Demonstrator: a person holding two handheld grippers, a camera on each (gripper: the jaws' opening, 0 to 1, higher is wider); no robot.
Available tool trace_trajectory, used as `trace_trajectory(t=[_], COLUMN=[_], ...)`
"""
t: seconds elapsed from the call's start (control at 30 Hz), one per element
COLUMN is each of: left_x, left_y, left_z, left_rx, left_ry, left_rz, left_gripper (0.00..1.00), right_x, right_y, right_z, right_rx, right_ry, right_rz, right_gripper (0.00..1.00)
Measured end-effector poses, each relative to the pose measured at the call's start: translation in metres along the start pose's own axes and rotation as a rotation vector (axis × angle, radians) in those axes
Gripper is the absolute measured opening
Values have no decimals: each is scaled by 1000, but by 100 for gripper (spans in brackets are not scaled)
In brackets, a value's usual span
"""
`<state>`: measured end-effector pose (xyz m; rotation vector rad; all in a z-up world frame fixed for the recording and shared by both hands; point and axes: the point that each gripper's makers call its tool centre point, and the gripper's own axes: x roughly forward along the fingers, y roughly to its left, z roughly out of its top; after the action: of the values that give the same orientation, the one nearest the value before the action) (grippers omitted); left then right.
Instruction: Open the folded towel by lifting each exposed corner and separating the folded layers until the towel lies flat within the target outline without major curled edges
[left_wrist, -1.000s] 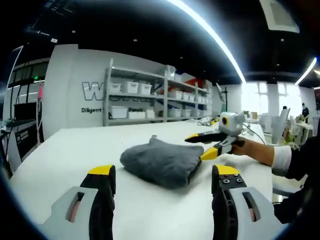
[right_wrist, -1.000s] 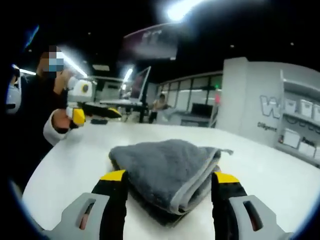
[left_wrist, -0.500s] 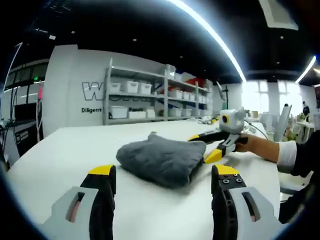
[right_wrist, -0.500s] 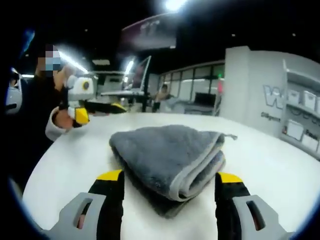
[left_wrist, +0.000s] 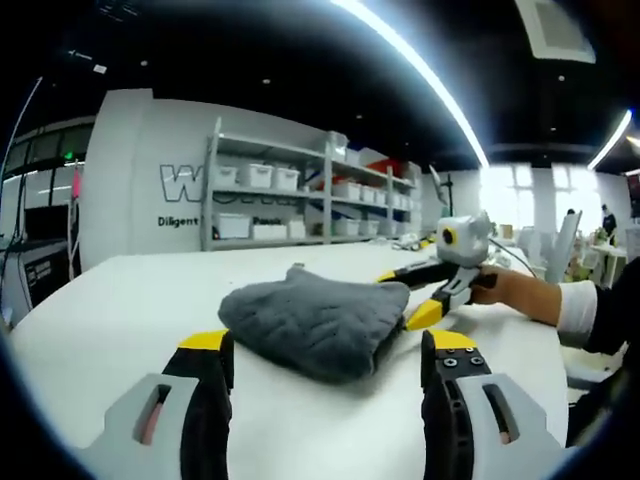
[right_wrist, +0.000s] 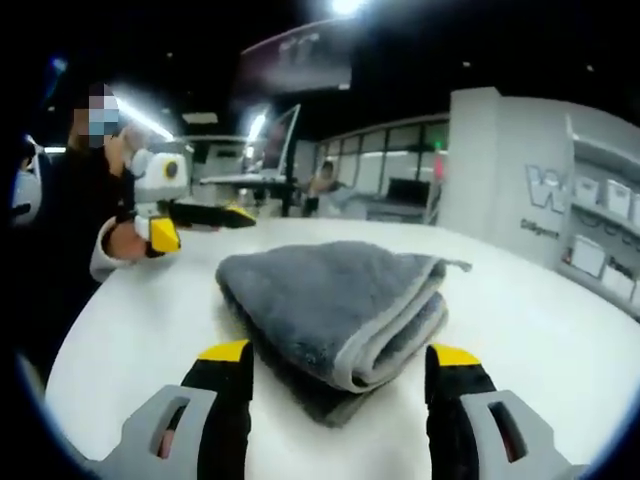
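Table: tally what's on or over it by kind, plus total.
Grey folded towel: 1, lying on the white table
Yellow-tipped grippers: 2, left gripper and right gripper, both open
Total: 3

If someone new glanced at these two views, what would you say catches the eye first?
The folded grey towel on the white table, its stacked layers facing the open right gripper. In the left gripper view, the open left gripper flanks the towel from the opposite side. Behind stands a shelving rack with white bins.
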<state>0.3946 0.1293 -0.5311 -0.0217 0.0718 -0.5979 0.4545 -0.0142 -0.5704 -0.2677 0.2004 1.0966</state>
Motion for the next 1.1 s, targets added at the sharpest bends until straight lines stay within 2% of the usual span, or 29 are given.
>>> trace_trajectory(t=[0.1,0.2,0.37,0.43,0.53,0.77,0.87,0.93,1.0,1.1], left_x=[1,1,4,7,9,10,12,13,14,13], left_y=[-3,-5,-14,-16,-16,-13,-22,-24,-21,-19], left_z=[-3,-9,-7,-13,-20,-23,-26,-27,-32,-33], left_rx=[-4,45,18,34,56,51,49,57,70,79], left_ry=[11,36,20,49,82,101,107,110,135,141], left_rz=[-11,-8,-41,-38,-29,-31,-82,-88,-78,-67], left_gripper=[68,53,52,52,50,42,36,35,35,34], right_x=[-3,-4,-5,-5,-5,-5,-5,-5,-6,-7], right_y=[-2,-1,-2,-2,0,2,4,6,8,10], right_z=[-2,-4,-11,-14,-17,-18,-18,-18,-19,-18], right_rx=[8,28,67,68,65,97,107,106,107,121], right_ry=[6,13,32,44,58,59,64,68,71,73], right_rz=[-7,1,3,0,7,19,23,30,37,55], right_gripper=[63,58,52,49,40,34,30,25,24,18])
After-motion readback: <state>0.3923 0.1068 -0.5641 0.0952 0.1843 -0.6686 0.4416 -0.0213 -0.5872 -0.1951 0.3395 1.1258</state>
